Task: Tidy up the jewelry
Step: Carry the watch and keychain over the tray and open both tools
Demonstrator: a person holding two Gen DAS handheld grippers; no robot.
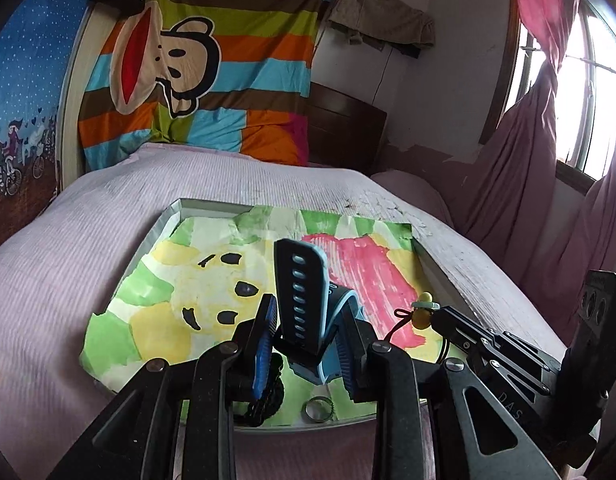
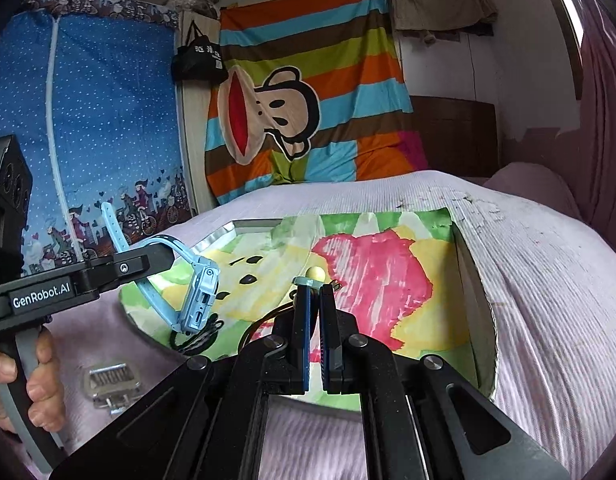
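1. Over the tray [image 2: 473, 280], toward its left side, my left gripper [image 1: 308, 330] has its jaws clamped on the blue watch [image 1: 308, 304]; the strap sticks up between the fingers and the watch hangs clear of the painted paper [image 1: 212, 276] that lines the tray.
2. Right of the watch, still over the tray, my right gripper [image 2: 315, 292] has its jaws nearly together on the yellow charm [image 2: 313, 274], pinched at the tips; its dark cord trails down onto the paper.
3. I judge this the placing step: both pieces are lifted and neither is set down yet. The next move calls for lowering each onto a free patch of paper, apart from each other, then opening the jaws.
4. At the tray's near edge lie a metal ring [image 1: 319, 409] and a black beaded bracelet [image 1: 268, 400]; I should keep clear of both.
5. Left of the tray, off it, a metal clasp piece [image 2: 110, 380] rests on the pale lilac bedcover [image 1: 68, 240].
6. Beyond the tray hangs a striped monkey sheet [image 1: 196, 60]; far right is a window [image 1: 595, 92] with pink curtains.
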